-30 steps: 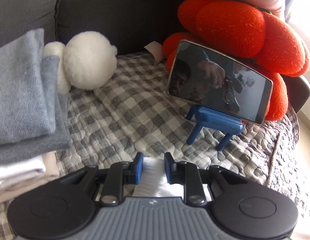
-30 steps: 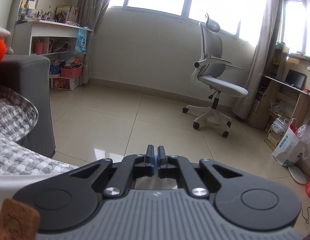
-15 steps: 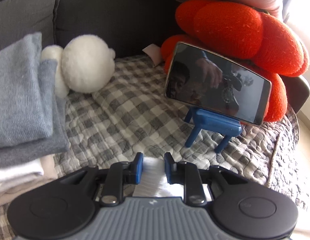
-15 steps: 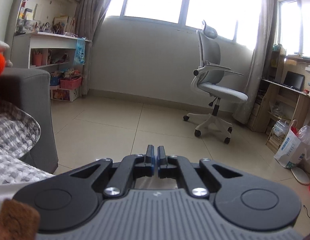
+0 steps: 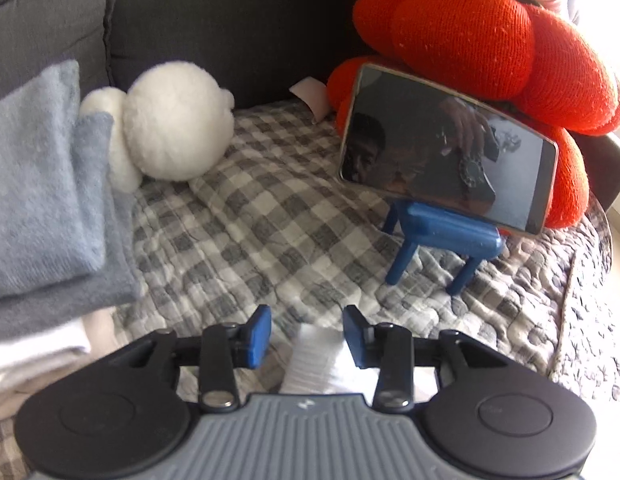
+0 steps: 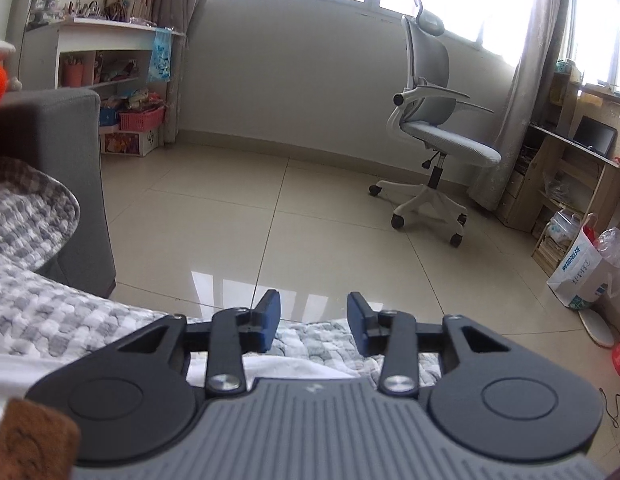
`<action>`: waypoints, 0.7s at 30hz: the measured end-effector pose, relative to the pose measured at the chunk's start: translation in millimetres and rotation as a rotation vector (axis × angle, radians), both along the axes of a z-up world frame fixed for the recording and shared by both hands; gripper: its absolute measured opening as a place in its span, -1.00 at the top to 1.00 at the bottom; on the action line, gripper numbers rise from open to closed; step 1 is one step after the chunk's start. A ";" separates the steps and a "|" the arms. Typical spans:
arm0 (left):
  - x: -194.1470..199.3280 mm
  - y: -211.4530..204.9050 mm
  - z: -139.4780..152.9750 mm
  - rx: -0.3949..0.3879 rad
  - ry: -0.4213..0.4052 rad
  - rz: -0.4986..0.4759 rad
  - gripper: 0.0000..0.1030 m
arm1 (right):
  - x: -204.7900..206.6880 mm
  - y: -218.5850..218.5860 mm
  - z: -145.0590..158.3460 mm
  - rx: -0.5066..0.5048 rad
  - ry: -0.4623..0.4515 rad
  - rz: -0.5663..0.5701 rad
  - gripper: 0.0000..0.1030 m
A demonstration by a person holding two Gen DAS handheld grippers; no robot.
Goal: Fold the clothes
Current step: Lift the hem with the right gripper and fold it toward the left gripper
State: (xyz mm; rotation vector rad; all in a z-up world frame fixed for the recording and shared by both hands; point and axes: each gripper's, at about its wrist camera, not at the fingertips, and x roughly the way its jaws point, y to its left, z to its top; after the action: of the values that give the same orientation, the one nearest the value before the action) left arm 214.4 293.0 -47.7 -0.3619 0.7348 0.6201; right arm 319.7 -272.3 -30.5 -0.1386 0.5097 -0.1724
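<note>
A white garment (image 5: 318,356) lies on the checked quilt (image 5: 250,232) just under my left gripper (image 5: 307,336). Its jaws are opening; the cloth's edge shows between the blue pads, which do not press on it. A stack of folded clothes (image 5: 38,184), grey-blue on top and white and beige below, sits at the left. In the right wrist view my right gripper (image 6: 313,326) is also opening, with nothing between its fingers. It hangs over the quilt's edge (image 6: 322,340), and white cloth (image 6: 294,368) shows beneath it.
A white plush toy (image 5: 174,128), an orange knot cushion (image 5: 470,32) and a phone (image 5: 446,160) on a blue stand (image 5: 442,236) sit against the dark sofa back. Beyond the sofa arm (image 6: 66,160) are tiled floor, an office chair (image 6: 438,128) and a paper bag (image 6: 582,272).
Both pairs of jaws have spread apart: the right from fully shut, the left from a narrow gap around the white garment. Neither hand has shifted noticeably.
</note>
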 end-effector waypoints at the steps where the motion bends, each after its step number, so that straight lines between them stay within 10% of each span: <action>1: -1.2 0.7 1.5 0.000 -0.003 0.008 0.15 | -2.0 0.7 4.1 0.007 -0.001 0.006 0.21; 10: -14.2 11.1 10.2 -0.031 -0.031 0.060 0.04 | -35.3 15.2 43.6 0.112 -0.035 0.085 0.20; 21: -38.4 -17.8 25.2 -0.123 -0.058 -0.133 -0.10 | -104.0 42.9 74.0 0.257 0.043 0.289 0.06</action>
State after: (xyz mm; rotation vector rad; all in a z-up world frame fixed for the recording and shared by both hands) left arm 176.0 275.2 -22.5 -0.4390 0.7371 0.4386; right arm 215.7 -229.4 43.5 0.0362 0.5443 0.1788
